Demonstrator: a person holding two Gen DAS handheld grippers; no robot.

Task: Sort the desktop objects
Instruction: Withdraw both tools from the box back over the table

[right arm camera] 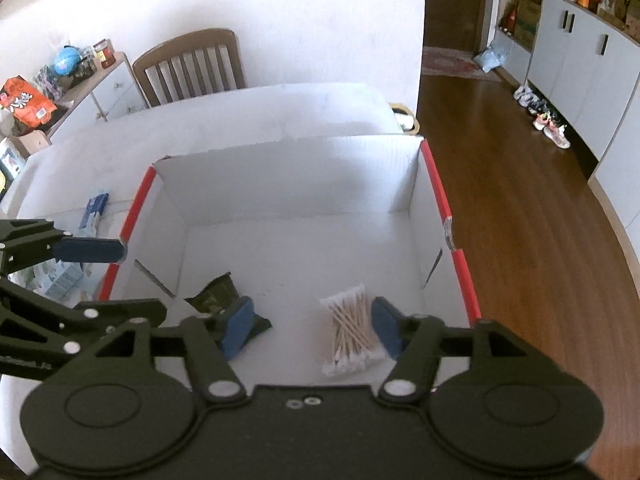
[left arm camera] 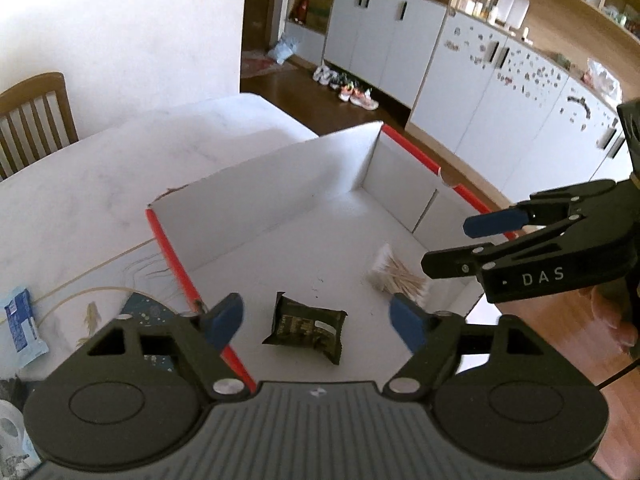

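White corrugated cardboard box with red-taped rims (right arm camera: pixel 436 188) seen from above on a pale marble-look tabletop (left arm camera: pixel 100 184); both grippers hovering over its near end, jaws spread wide and holding nothing. Lying flat on the box floor: a dark green foil sachet (left arm camera: pixel 306 328) at near left and a loose bundle of wooden-stemmed cotton swabs (right arm camera: pixel 352 326) at near right, well apart from each other. Left gripper (left arm camera: pixel 316 324) poised directly above the sachet; right gripper (right arm camera: pixel 310 328) with its right blue pad (right arm camera: pixel 386 326) just beside the swabs and its left pad in front of the sachet's corner.

Judged as release just made or a retreat about to begin; best done by lifting straight up with jaws kept spread, so that no pad drags the swabs or flips the sachet. Worth minding: the two grippers close together, the right one's fingers reaching across the left wrist view, so one at a time out of the box.

Outside the box, on the table to the left: a blue and white wrapped packet (left arm camera: pixel 22 326), probably next for sorting, with the red-taped left wall (left arm camera: pixel 172 256) standing between it and the box floor; a carry over that rim needing clearance. Farther off: a brown slatted wooden chair (right arm camera: pixel 192 66) at the table's far side, white cabinets (left arm camera: pixel 384 36) and shoes (left arm camera: pixel 348 90) on a brown wood floor at right.
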